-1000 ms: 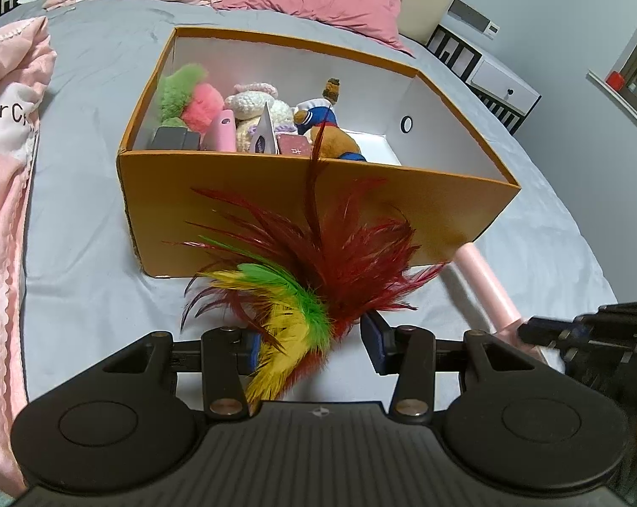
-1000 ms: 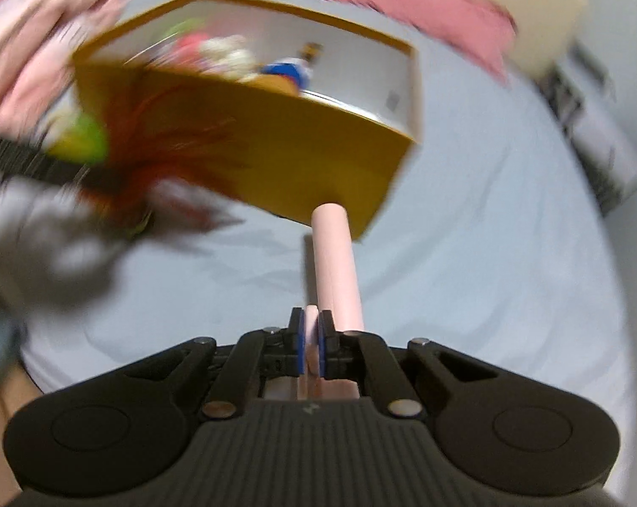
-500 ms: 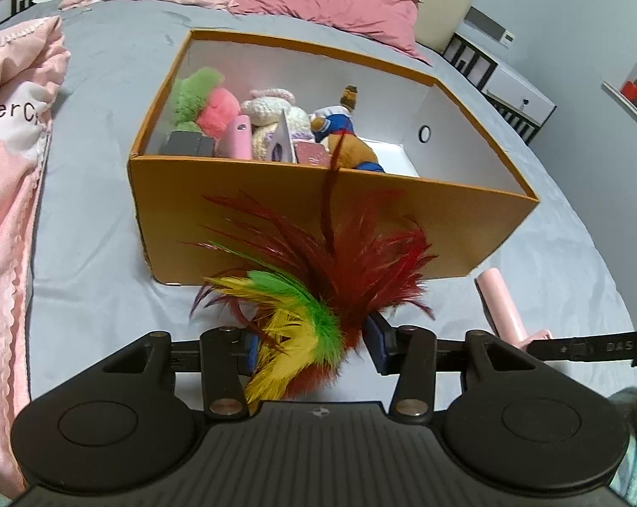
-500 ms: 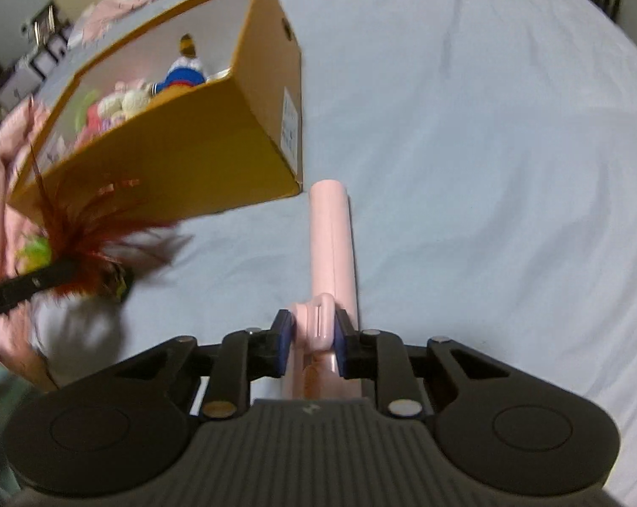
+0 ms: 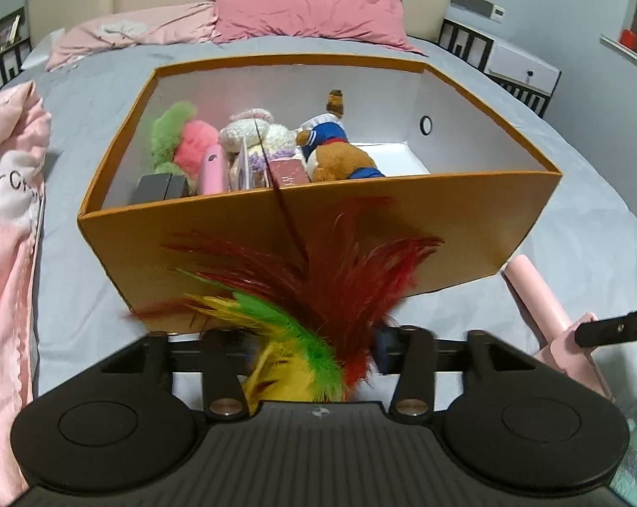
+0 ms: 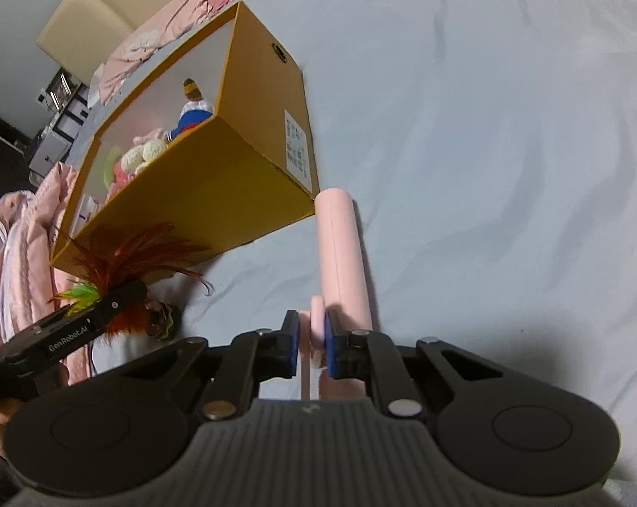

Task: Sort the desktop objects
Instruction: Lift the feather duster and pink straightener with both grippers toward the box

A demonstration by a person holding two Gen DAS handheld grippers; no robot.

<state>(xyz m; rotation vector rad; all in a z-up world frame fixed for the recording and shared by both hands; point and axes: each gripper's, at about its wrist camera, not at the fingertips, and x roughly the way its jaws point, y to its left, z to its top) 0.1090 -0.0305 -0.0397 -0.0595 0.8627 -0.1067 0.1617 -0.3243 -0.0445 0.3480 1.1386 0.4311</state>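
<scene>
An orange box (image 5: 466, 219) stands on the grey bed, with plush toys (image 5: 183, 139) and small items inside. It also shows in the right wrist view (image 6: 217, 194). My left gripper (image 5: 314, 344) holds a red, green and yellow feather toy (image 5: 318, 283) just in front of the box's near wall. My right gripper (image 6: 309, 340) is partly open around a tab of a pink cylindrical object (image 6: 341, 249) that lies on the sheet by the box's corner. The pink object also shows in the left wrist view (image 5: 538, 291).
A pink blanket (image 5: 5, 219) lies to the left of the box. Pink pillows (image 5: 310, 12) and a headboard are behind it. A white nightstand (image 5: 517, 67) stands at the far right. Grey sheet (image 6: 487, 126) stretches to the right of the box.
My left gripper has risen and turned with the feather toy, facing the box squarely. My right gripper's jaws have widened around the pink object's tab.
</scene>
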